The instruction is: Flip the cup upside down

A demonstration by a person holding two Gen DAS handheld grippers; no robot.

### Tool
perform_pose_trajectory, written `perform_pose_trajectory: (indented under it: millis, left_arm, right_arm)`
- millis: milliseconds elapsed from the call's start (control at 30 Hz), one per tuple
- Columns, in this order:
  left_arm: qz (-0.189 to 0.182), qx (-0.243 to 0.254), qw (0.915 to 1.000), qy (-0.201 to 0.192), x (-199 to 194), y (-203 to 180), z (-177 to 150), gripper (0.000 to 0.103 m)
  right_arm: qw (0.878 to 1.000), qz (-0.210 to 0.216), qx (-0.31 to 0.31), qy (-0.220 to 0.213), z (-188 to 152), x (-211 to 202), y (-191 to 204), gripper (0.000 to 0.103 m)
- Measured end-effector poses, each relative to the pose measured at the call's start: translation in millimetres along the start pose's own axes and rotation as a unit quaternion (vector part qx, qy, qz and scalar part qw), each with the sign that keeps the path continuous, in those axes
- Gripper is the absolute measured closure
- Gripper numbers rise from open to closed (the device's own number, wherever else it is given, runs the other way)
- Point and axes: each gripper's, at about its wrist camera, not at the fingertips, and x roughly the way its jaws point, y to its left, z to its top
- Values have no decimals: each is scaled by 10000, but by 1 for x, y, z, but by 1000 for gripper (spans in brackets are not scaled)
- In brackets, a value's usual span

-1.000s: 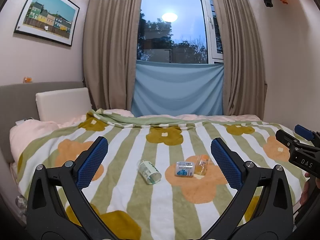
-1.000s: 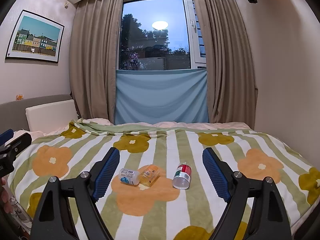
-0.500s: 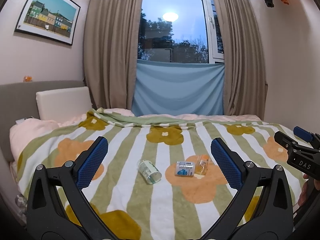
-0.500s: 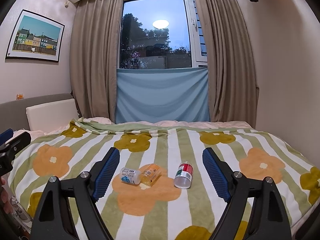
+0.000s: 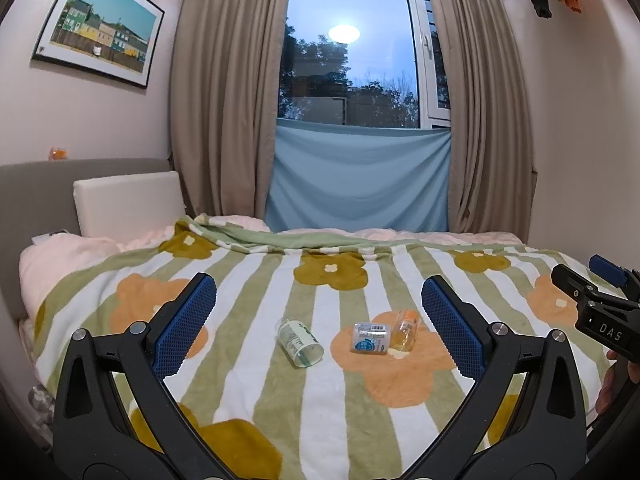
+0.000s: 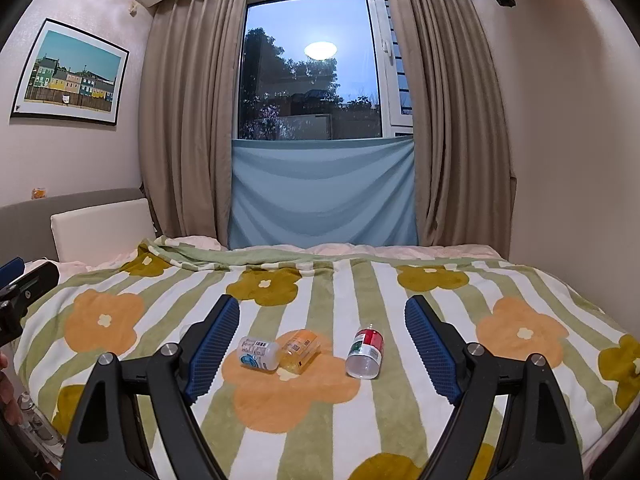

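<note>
Your left gripper (image 5: 318, 318) and right gripper (image 6: 322, 344) both hover over the bed (image 6: 520, 304) with fingers spread wide and empty, while the cup (image 5: 300, 343) lies on its side on the blanket, left of two small bottles (image 5: 384, 336).

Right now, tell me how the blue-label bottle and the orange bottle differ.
The blue-label bottle is pale with a blue-and-white label; the orange bottle is see-through orange. The blue-label bottle lies crosswise; the orange bottle points more toward the window. Both lie on their sides, touching, on an orange flower of the blanket.
</note>
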Motion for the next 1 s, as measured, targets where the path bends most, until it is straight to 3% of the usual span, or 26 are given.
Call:
perform_pose_trajectory:
  millis: [767,1000]
  left_arm:
    - [93,-156,9996,195,10,4,-2,0]
    - [261,-146,9986,447,35,8,-3,0]
  right_arm:
    - [10000,-8,-14,19,-4,3,-3,21]
    - [10000,-2,-17,94,-7,8,-5,21]
